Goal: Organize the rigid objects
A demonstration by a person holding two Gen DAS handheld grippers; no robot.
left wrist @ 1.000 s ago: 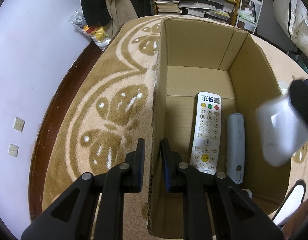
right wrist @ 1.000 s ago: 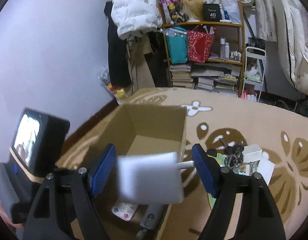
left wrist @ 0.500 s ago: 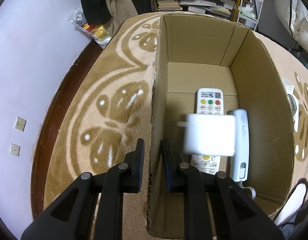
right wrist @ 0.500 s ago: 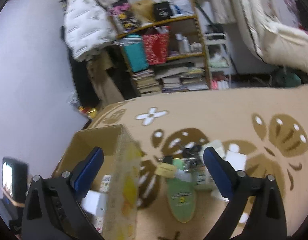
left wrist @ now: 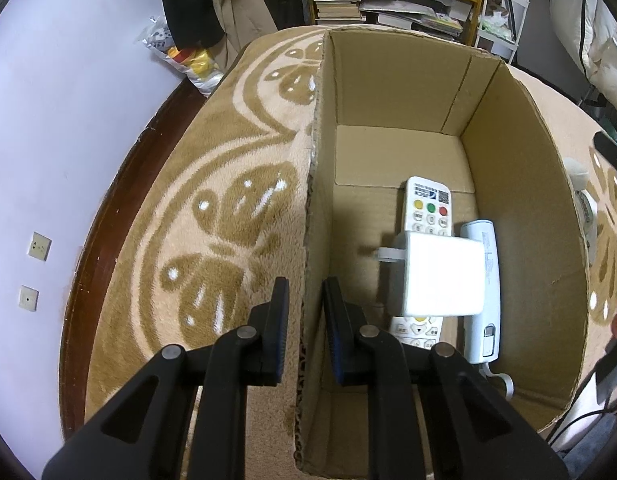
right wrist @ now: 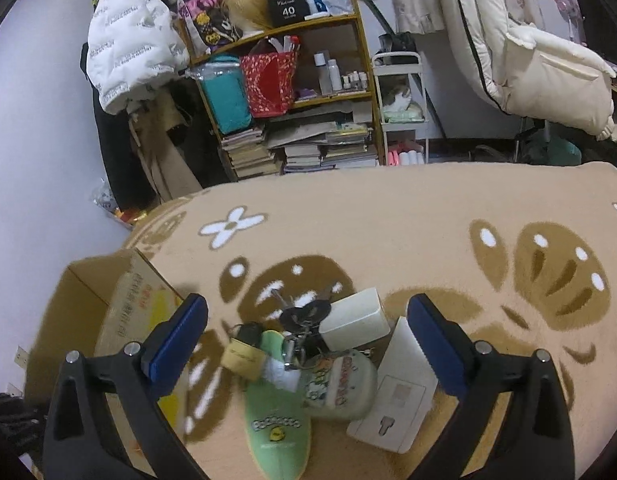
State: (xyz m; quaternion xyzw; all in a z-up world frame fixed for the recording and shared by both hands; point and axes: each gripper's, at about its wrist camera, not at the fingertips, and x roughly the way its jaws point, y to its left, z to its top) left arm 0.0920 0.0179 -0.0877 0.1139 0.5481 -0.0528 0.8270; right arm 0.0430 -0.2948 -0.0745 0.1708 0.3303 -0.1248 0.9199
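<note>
Straddling the cardboard box (left wrist: 392, 92) wall, perhaps pinching it, left tool (left wrist: 305, 320); right tool (right wrist: 308, 340) spread above patterned rug (right wrist: 388, 224).

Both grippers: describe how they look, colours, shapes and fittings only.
The left gripper and right gripper are matte black plastic linkages with triangular cut-outs and round silver pivot pins. Their flat fingers carry blue pads. No cables, markings or sleeves show on them.

The right gripper (right wrist: 306, 340) hangs wide open and empty above a heap on the rug (right wrist: 388, 232): a green case (right wrist: 276, 424), a brass padlock (right wrist: 242, 354), keys (right wrist: 304, 314), a white box (right wrist: 354, 320) and a wall socket (right wrist: 396, 400), with the cardboard box (right wrist: 120, 304) beside it at left
</note>
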